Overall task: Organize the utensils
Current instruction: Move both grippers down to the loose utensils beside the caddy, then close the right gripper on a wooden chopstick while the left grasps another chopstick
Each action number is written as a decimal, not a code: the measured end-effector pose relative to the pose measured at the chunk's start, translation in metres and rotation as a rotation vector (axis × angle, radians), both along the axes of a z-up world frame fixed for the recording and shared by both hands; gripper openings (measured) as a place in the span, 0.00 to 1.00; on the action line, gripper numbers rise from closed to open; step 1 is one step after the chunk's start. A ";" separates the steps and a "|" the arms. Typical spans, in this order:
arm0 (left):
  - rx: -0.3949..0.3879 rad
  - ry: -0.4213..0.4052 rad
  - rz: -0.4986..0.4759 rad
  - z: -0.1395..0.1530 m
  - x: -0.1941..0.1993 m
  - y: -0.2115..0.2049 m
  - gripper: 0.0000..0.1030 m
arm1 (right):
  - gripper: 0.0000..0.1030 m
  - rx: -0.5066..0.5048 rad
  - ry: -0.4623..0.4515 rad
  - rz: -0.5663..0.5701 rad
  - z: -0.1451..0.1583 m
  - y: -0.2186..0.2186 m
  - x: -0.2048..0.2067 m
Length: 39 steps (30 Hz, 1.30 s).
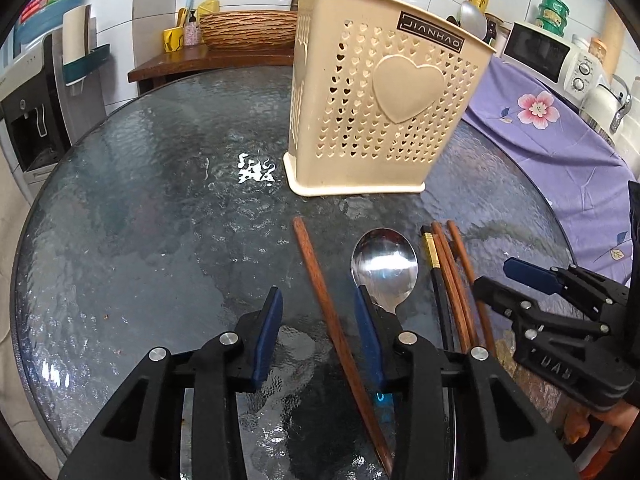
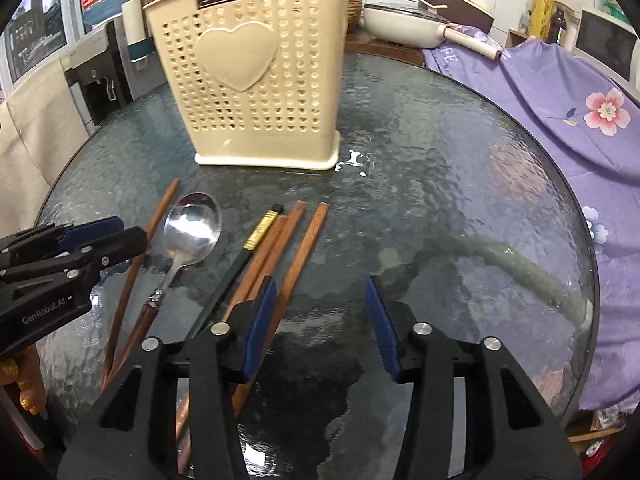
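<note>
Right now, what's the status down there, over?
Left gripper open, straddling lone brown wooden chopstick. Right gripper open, empty, beside three brown chopsticks. Steel spoon flat on glass table. Cream perforated holder upright, path unobstructed.

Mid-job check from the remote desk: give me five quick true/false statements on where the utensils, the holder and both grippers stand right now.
1. The beige holder stands upright on the glass table. True.
2. The spoon is already inside the holder. False: it lies flat on the table in front of the holder.
3. A single brown chopstick runs between the fingers of the left gripper. True; the pads do not press on it.
4. The right gripper is clamped on the spoon handle. False: its jaws are open and hold nothing.
5. The black chopstick with a gold band lies on the side of the spoon away from the other chopsticks. False: it lies beside the brown chopsticks.
</note>
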<state>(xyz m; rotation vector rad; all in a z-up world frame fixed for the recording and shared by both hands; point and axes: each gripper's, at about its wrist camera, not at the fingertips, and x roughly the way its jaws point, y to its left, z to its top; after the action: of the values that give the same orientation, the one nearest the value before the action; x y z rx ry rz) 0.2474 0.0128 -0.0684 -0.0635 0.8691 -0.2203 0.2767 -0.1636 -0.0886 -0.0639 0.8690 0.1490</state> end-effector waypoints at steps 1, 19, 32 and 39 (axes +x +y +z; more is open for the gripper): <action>0.000 0.001 0.000 0.000 0.000 0.001 0.35 | 0.44 0.004 0.003 -0.004 0.000 -0.003 0.001; 0.041 0.022 0.027 -0.004 0.020 -0.010 0.19 | 0.32 0.081 0.050 -0.056 -0.003 0.001 0.030; 0.126 0.013 0.070 -0.004 0.033 -0.025 0.15 | 0.23 0.009 0.026 -0.107 -0.002 0.016 0.044; 0.156 -0.001 0.074 -0.005 0.036 -0.031 0.15 | 0.21 -0.008 0.014 -0.104 -0.004 0.025 0.040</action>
<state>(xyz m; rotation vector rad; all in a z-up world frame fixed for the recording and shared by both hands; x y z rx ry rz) 0.2834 -0.0186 -0.0738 0.0496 0.8791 -0.0832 0.3164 -0.1384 -0.0922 -0.0250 0.8852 0.0488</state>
